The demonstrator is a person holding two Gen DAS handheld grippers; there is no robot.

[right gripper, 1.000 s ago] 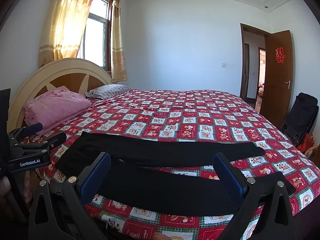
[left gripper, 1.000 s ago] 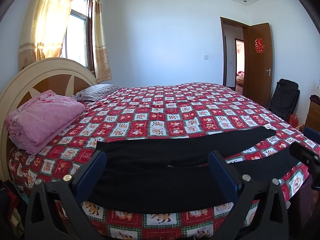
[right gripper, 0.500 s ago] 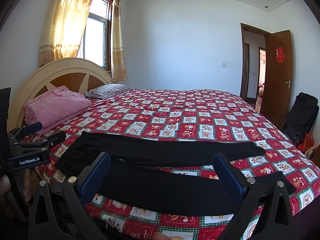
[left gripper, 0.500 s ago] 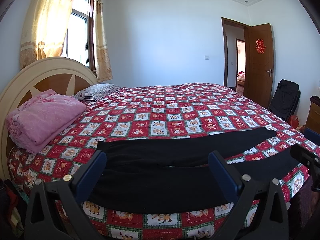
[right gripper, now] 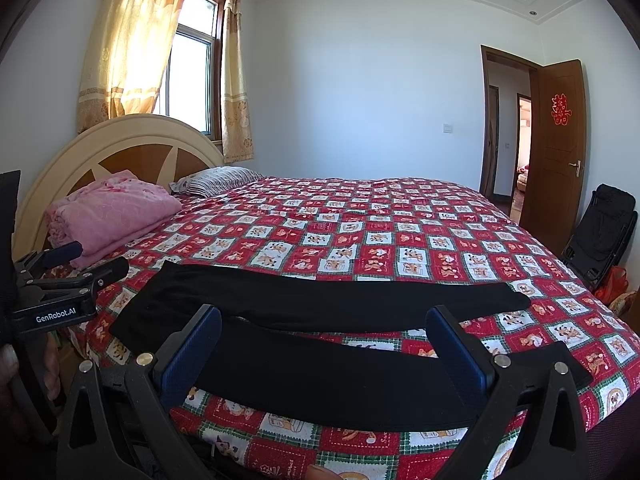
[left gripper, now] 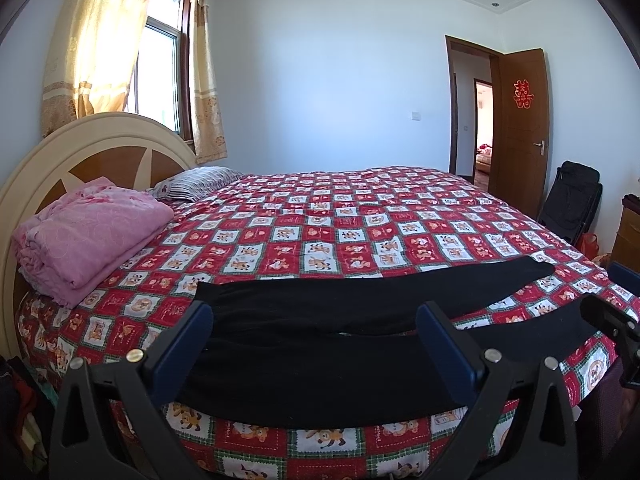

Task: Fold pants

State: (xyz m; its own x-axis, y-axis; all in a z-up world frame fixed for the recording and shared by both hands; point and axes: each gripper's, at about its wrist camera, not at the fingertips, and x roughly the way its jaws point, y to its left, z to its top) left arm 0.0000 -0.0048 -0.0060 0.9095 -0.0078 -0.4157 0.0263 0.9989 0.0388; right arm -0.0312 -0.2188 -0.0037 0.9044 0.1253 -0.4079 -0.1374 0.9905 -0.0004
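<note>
Black pants lie flat along the near edge of the bed, waist to the left, two legs spread apart toward the right; they also show in the right wrist view. My left gripper is open and empty, held in front of the pants near the waist and apart from them. My right gripper is open and empty, in front of the near leg. The left gripper also shows at the left edge of the right wrist view, and part of the right gripper at the right edge of the left wrist view.
The bed has a red checked quilt. A folded pink blanket and a striped pillow lie by the headboard. A black folding chair stands by the open door. Clothes lie on the floor at the left.
</note>
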